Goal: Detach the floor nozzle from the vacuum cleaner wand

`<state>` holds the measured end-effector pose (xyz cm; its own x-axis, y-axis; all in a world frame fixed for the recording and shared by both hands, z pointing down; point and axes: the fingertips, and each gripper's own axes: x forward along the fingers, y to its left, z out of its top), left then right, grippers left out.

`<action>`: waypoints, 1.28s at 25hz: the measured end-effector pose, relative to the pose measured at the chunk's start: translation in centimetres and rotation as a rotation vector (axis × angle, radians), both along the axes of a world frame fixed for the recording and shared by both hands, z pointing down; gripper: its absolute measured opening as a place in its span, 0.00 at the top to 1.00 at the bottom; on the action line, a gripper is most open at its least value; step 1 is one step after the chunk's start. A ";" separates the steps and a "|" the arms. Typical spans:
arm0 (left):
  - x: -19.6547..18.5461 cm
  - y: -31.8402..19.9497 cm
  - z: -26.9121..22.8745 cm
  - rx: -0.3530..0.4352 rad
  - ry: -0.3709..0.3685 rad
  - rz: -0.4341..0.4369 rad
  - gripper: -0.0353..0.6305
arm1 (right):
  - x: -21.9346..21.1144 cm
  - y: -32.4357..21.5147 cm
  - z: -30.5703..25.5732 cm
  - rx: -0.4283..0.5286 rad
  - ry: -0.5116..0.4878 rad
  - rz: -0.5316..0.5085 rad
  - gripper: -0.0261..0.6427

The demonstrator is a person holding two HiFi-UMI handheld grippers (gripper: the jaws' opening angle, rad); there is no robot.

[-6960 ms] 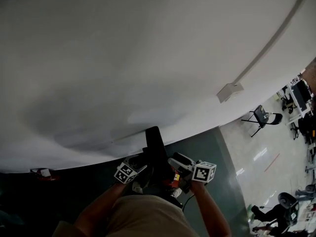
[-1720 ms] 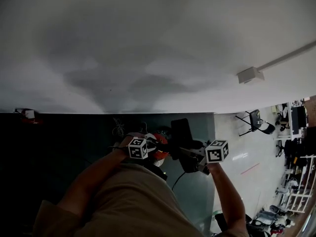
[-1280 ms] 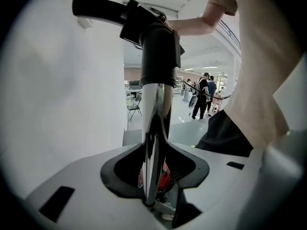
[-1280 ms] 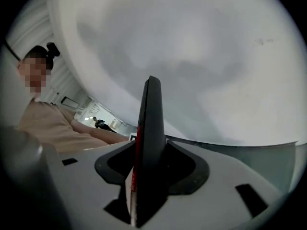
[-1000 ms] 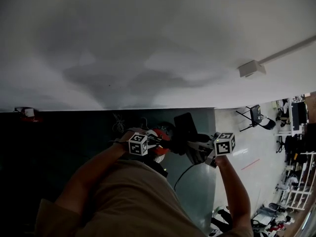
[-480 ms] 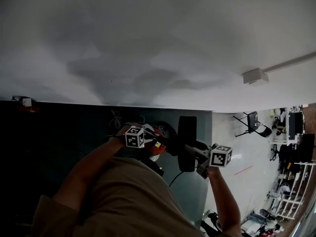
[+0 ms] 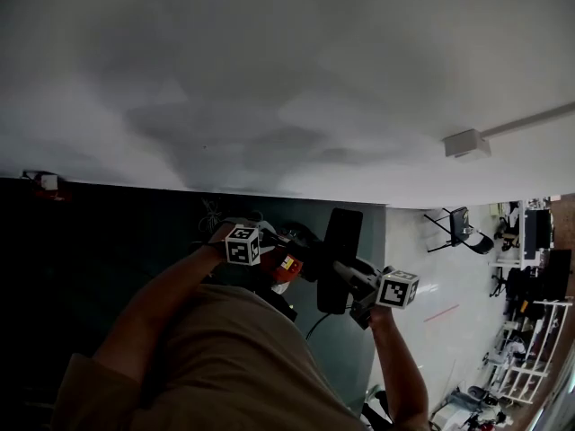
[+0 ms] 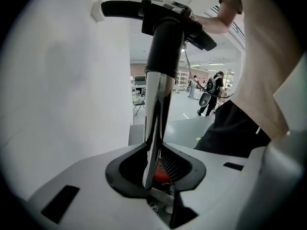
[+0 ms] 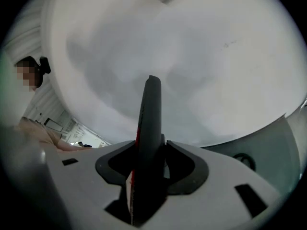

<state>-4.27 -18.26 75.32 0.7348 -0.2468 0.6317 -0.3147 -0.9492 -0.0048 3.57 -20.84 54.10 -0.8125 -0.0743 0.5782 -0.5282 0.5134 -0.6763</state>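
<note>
Left gripper (image 8: 156, 171) jaws are closing round the chrome wand (image 8: 156, 109), a gap seemingly left on one side; right gripper (image 9: 147, 163) pinches the flat floor nozzle (image 9: 150, 114) at the wand's far end; I judge it rigid, light and smooth, best gripped across its thin edge.

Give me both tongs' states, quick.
Left tongs: closing around the chrome wand, not yet clamped.
Right tongs: closed on the black floor nozzle.

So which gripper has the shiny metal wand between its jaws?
The left gripper: its closing jaws flank the chrome wand; the right gripper clamps the floor nozzle.
</note>
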 end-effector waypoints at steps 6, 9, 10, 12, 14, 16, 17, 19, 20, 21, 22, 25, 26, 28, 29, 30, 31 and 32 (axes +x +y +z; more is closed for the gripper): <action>2.2 0.7 -1.5 0.043 0.081 0.050 0.64 | 0.0 0.4 -0.4 -0.013 0.024 -0.094 0.67; 3.3 0.5 -1.7 0.052 0.070 0.071 0.71 | -0.1 0.7 -0.2 -0.033 0.020 -0.111 0.67; 3.5 0.9 -1.7 0.053 0.057 0.079 0.71 | 0.0 0.5 -0.3 -0.039 0.027 -0.130 0.67; 3.8 1.5 -1.8 0.054 0.033 0.088 0.71 | 0.2 -0.5 -0.5 -0.048 0.037 -0.159 0.67; 3.2 0.5 -1.6 0.040 0.035 0.027 0.71 | 0.3 -1.0 -0.7 -0.034 0.049 -0.151 0.68; 0.5 -2.3 -0.8 0.006 0.045 -0.119 0.71 | -0.2 0.0 -1.3 -0.012 0.037 -0.131 0.68; -1.2 -3.5 -0.5 -0.008 0.047 -0.175 0.72 | -0.5 0.6 -1.9 -0.014 0.012 -0.124 0.68; -3.7 -4.3 -0.4 -0.021 0.046 -0.183 0.71 | -0.5 0.9 -3.4 -0.026 -0.043 -0.106 0.68; -4.4 -4.2 -0.4 -0.027 0.046 -0.164 0.71 | -0.1 0.3 -4.1 -0.026 -0.059 -0.088 0.68; -5.0 -4.2 -0.4 -0.036 0.051 -0.159 0.71 | 0.5 -0.7 -4.8 -0.019 -0.069 -0.061 0.68; -5.6 -4.5 -0.3 -0.049 0.060 -0.181 0.71 | 1.1 -1.7 -5.5 -0.009 -0.081 -0.031 0.68; -7.7 -7.3 0.6 -0.104 0.112 -0.376 0.71 | 1.9 -2.7 -6.7 0.003 -0.143 0.023 0.68; -8.5 -8.3 1.0 -0.136 0.142 -0.461 0.71 | 1.6 -2.3 -6.7 0.001 -0.159 0.022 0.68; -9.7 -10.0 1.1 -0.231 0.216 -0.626 0.70 | 0.8 -0.8 -5.8 -0.007 -0.161 0.007 0.68; -10.2 -10.7 1.1 -0.281 0.261 -0.703 0.68 | 0.5 0.0 -5.0 -0.014 -0.152 -0.001 0.68; -10.6 -11.4 1.1 -0.328 0.314 -0.777 0.64 | 0.2 0.8 -4.3 -0.025 -0.146 -0.003 0.68; -11.1 -12.2 1.2 -0.372 0.375 -0.852 0.60 | 0.0 1.4 -3.6 -0.037 -0.145 0.002 0.68; -11.7 -12.9 1.4 -0.415 0.439 -0.930 0.55 | -0.1 1.8 -3.1 -0.048 -0.149 0.012 0.68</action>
